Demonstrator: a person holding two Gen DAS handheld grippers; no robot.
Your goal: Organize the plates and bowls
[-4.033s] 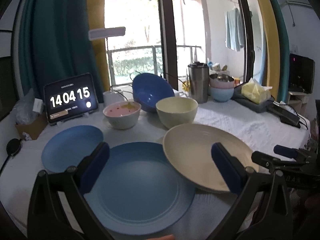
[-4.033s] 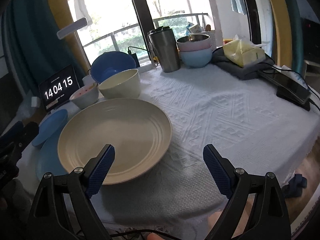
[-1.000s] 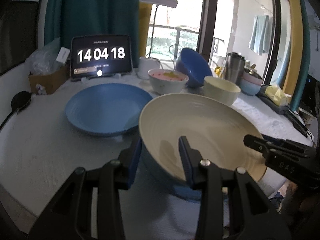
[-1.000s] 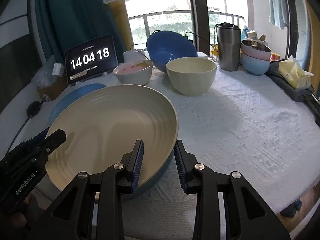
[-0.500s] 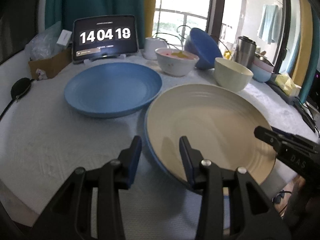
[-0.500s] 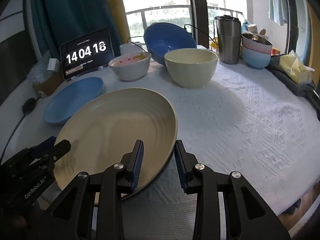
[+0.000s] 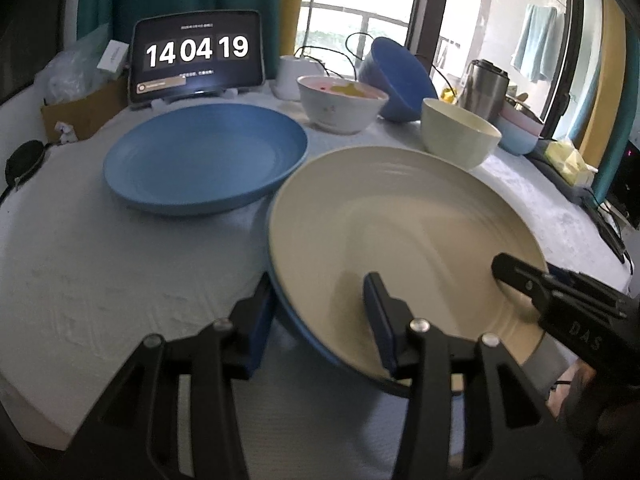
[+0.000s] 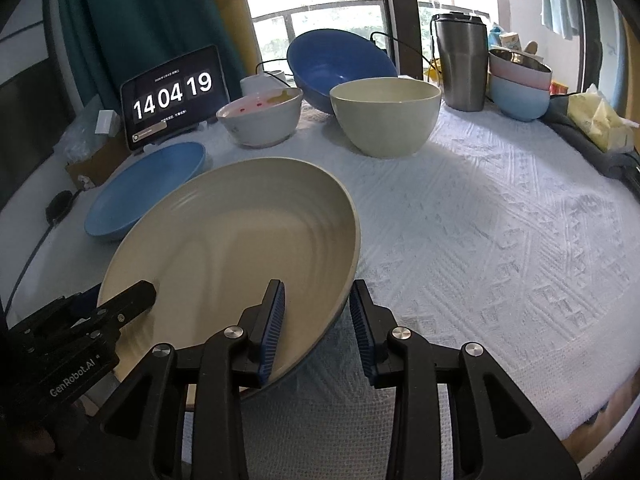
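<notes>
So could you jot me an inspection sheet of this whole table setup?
Surface: white textured tablecloth.
Job's things: cream plate stacked on large blue plate; smaller blue plate; cream bowl; white bowl; tilted blue bowl.
Clutter: steel tumbler, clock tablet, stacked small bowls.
Grippers: left hand-held gripper, right hand-held gripper grip the stack's rims.
Cables: black cable.
Surroundings: window, teal curtain.

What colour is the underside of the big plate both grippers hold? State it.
Blue under the large cream plate; left wrist view shows it best.
</notes>
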